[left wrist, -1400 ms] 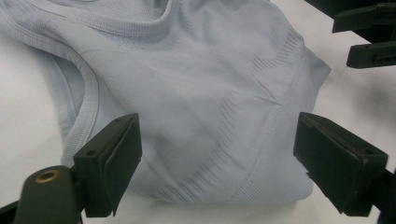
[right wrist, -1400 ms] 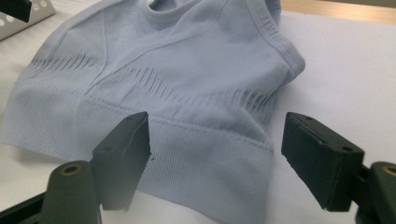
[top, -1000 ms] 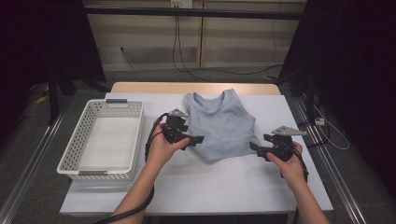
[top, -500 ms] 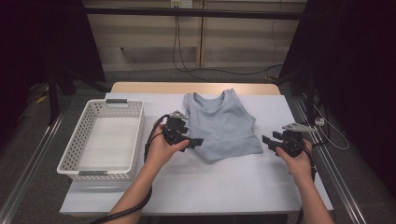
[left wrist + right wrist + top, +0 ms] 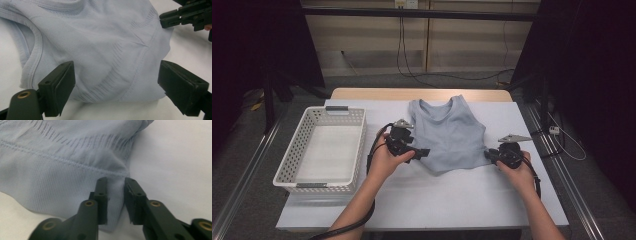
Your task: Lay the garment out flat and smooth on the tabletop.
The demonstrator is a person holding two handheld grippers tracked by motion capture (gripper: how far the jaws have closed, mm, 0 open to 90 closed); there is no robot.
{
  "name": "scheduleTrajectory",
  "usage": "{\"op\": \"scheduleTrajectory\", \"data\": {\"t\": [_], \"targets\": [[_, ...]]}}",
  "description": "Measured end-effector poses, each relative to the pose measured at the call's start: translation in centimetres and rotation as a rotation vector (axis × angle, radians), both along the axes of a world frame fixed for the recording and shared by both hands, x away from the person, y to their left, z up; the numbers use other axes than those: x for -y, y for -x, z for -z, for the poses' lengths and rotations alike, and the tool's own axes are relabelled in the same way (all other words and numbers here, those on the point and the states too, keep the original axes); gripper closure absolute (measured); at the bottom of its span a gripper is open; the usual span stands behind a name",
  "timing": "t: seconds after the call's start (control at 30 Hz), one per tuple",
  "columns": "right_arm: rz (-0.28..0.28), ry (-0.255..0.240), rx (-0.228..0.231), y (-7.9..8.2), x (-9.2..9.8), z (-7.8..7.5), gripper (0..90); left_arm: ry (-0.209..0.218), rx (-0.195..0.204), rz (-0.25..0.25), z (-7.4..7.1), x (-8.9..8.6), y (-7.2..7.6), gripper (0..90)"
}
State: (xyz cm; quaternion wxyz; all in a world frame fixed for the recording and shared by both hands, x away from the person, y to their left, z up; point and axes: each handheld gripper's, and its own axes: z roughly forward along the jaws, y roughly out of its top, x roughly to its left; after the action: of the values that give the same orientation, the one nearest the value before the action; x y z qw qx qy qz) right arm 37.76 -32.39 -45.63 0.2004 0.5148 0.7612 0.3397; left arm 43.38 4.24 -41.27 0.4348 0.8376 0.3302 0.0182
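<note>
Right claw (image 5: 115, 202) has just been closing on the top's (image 5: 447, 137) near-right hem corner; left claw (image 5: 116, 87), gaping open, is straddling the near-left hem.

The near half of the white surface (image 5: 427, 200) is bare between and in front of the person's forearms, so a hand could slide across it unhindered. On the left the white plastic basket (image 5: 289, 172) walls off that side, its rim standing above the surface, with only a narrow bare strip between it and the left gripper (image 5: 421, 153). The light blue tank top (image 5: 447, 135) covers the middle, flat enough to pass over. The right gripper (image 5: 490, 155) blocks the garment's right hem corner; beyond it a bare strip runs to the surface's right edge. Behind the top, a bare strip of surface.
</note>
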Motion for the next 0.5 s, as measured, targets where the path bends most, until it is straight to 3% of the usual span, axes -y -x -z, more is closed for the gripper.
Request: {"op": "scheduleTrajectory", "data": {"t": [0.1,0.27,0.37,0.5], "targets": [[-0.004,-0.007,0.011,0.2,0.1,-0.2,87.8,-0.001,0.003,0.003,-0.2,-0.1,0.1,14.9],[0.026,-0.082,0.067,1.4,1.1,-1.8,88.5,0.017,0.014,0.004,-0.7,-0.2,0.3,14.9],[0.024,-0.054,0.075,2.4,1.2,-2.2,88.5,0.019,0.018,0.006,-0.9,-0.2,0.4,14.9],[0.020,-0.065,0.058,3.0,1.3,-1.9,88.3,0.021,0.017,0.005,-0.8,-0.2,0.6,14.8]]}}
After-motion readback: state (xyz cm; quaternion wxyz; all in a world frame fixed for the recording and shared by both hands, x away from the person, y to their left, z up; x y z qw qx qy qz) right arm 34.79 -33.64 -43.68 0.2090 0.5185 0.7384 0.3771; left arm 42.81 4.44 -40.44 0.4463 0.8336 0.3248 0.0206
